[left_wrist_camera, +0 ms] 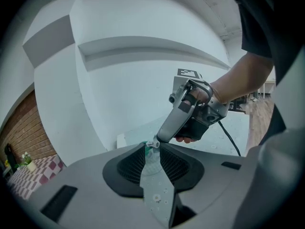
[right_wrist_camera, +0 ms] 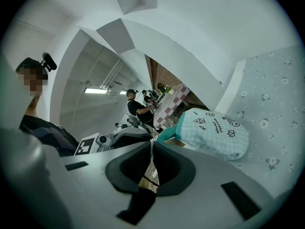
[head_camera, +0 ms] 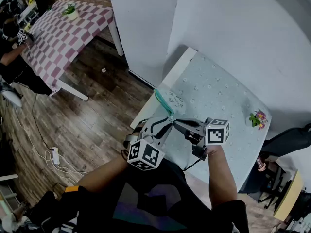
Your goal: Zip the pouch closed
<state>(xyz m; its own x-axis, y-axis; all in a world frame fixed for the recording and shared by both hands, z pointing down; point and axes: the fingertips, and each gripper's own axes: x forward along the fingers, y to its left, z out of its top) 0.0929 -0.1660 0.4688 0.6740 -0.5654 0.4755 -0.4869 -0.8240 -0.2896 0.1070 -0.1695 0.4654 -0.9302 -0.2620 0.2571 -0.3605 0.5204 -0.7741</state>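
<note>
Currently pale-green checked fabric pouch [right_wrist_camera: 214, 132] lies at edge of floral-clothed table [right_wrist_camera: 279, 99]. Jaws: left gripper [left_wrist_camera: 151, 147] clamped on its teal end [right_wrist_camera: 167, 133]; right gripper [right_wrist_camera: 152, 144] pinched on small metal zip pull [left_wrist_camera: 153, 144]. Zipping seemingly starting; next, draw pull along, left anchoring.

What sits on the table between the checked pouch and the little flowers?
Nothing. In the head view the tablecloth between the pouch and the flowers is bare, showing only its small printed pattern.

Nothing legible tbh: the checked pouch [right_wrist_camera: 217, 133] at 4 o'clock in the right gripper view has scribbled lettering [right_wrist_camera: 220, 122], too tiny to read.
</note>
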